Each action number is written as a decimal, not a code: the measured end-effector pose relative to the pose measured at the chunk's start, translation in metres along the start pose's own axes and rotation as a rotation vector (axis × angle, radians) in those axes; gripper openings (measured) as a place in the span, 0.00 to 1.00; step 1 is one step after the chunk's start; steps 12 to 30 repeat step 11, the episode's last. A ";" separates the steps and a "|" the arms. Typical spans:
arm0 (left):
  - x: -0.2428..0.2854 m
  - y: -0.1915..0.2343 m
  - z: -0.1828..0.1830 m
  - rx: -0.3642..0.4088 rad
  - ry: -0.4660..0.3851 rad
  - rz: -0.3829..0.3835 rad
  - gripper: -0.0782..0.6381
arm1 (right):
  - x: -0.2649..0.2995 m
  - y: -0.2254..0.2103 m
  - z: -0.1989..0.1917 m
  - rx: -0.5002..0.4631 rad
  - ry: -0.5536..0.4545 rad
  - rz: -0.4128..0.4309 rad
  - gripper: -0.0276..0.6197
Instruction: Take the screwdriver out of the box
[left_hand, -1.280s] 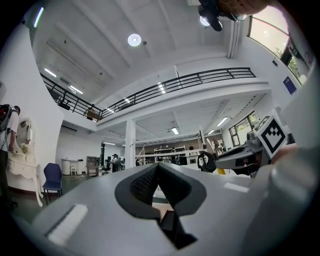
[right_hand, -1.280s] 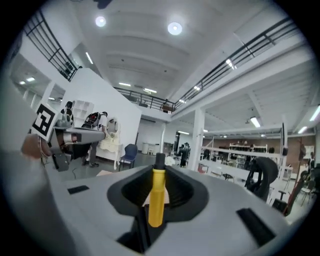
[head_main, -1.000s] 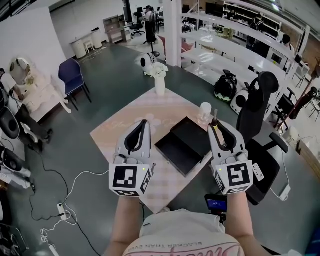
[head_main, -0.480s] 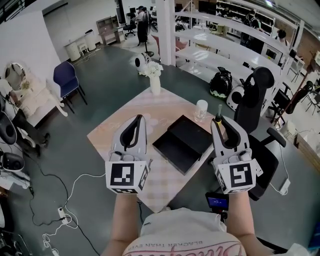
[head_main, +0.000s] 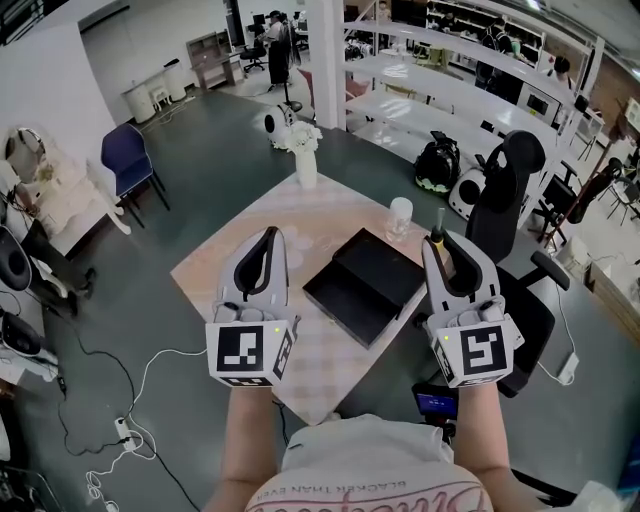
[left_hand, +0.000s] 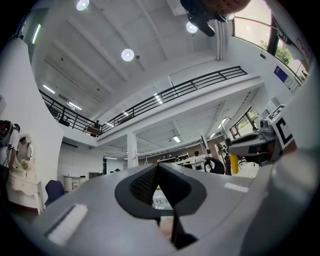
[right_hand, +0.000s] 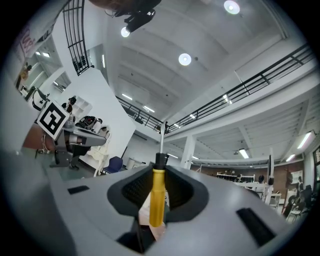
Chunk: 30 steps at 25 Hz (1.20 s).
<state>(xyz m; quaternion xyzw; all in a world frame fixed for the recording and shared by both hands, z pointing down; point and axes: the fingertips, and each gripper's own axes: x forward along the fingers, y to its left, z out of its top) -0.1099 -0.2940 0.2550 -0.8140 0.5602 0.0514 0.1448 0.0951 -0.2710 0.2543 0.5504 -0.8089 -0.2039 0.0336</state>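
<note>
Above table edge, right hand-held gripper tilted up, pinching screwdriver handle

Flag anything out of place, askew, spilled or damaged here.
Nothing stands out. The black box lies open on the table; the screwdriver stands upright in the right tongs, out of the box; the left tongs are shut and empty. No spill or damage shows.

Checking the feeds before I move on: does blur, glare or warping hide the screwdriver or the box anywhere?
Head view: sharp, evenly lit; fisheye bends the edges, but the black box reads clearly. Right gripper view: heavy barrel distortion, dark corners, bright ceiling lamps, yet the yellow screwdriver in the jaws is crisp. Left gripper view: same warp and lamp glare.
</note>
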 end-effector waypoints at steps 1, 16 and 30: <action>0.000 0.001 0.000 0.000 -0.001 0.001 0.12 | 0.000 0.001 0.000 -0.001 0.000 0.000 0.17; -0.001 -0.001 0.001 -0.007 -0.009 0.008 0.12 | 0.000 0.003 0.003 0.002 -0.009 0.017 0.17; -0.001 -0.001 0.001 -0.007 -0.009 0.008 0.12 | 0.000 0.003 0.003 0.002 -0.009 0.017 0.17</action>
